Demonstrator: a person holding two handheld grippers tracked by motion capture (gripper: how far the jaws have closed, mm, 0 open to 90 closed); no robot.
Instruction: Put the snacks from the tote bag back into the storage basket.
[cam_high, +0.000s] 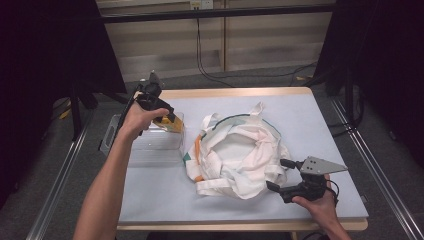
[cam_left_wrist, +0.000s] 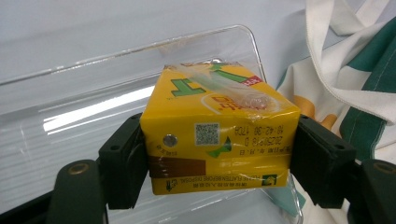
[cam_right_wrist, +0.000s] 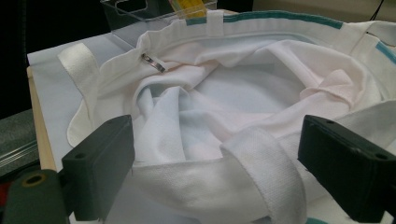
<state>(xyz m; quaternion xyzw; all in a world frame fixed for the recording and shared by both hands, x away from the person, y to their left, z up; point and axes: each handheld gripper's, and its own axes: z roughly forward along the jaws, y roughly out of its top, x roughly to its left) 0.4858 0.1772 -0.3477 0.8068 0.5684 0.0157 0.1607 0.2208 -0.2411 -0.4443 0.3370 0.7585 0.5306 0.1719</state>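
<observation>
Left gripper view: carton between jaws.

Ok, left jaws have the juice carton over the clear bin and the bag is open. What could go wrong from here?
1. The juice carton is clamped by its two short ends alone; squeezing harder may dent it, and it could slip.
2. The clear bin looks light, so lifting the carton might snag its wall and drag it.
3. The right gripper stands open at the cloth bag, not holding it; the floppy rim may fold shut when the carton arrives.
</observation>
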